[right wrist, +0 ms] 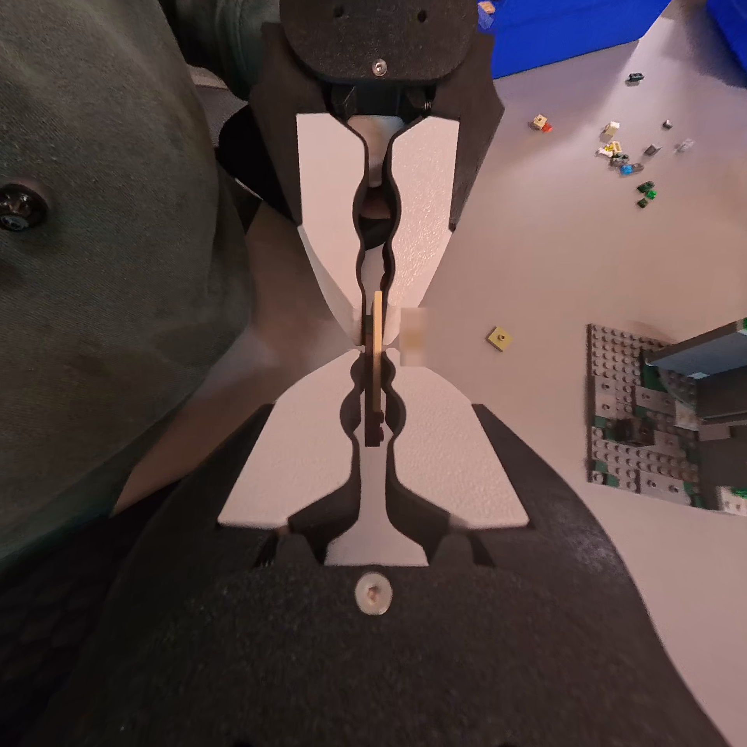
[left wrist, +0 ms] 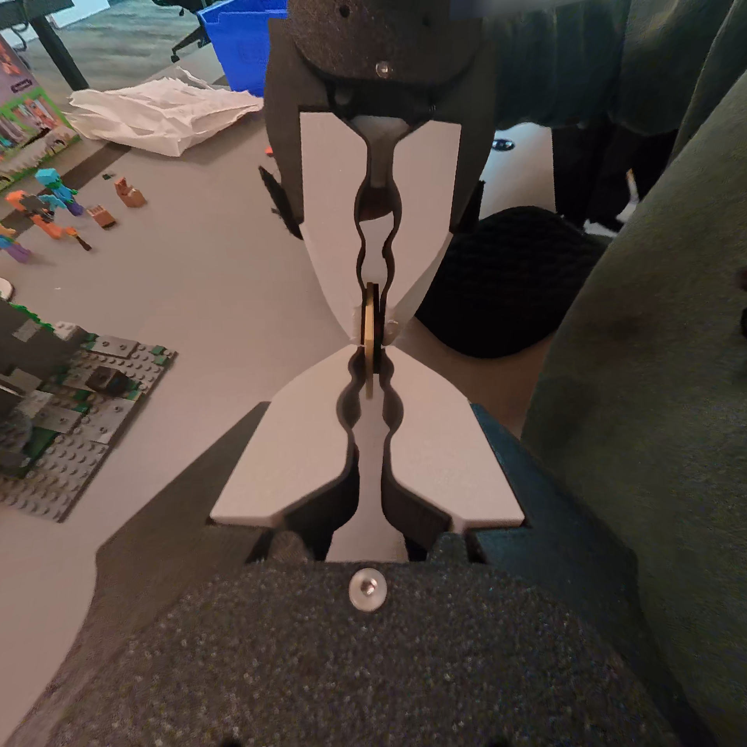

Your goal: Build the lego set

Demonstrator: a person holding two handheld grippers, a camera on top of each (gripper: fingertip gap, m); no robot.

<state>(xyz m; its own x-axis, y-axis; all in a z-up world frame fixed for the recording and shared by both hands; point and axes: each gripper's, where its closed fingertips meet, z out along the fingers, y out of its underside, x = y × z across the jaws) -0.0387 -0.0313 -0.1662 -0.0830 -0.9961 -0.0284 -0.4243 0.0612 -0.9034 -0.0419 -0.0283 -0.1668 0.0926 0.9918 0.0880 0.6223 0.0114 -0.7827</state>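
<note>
Both grippers, left gripper (left wrist: 370,388) and right gripper (right wrist: 374,388), meet tip to tip, clamped narrow on stacked tan plate (left wrist: 368,323) and dark plate (right wrist: 368,412), so you're likely pressing them together before carrying them to the baseplate build (right wrist: 630,436).

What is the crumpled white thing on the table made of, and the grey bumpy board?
The crumpled white thing looks like thin paper, matte, perhaps a bag: it holds creases and folds. The grey bumpy board looks like hard moulded plastic with a slight sheen: even rows of round studs and sharp edges.
</note>
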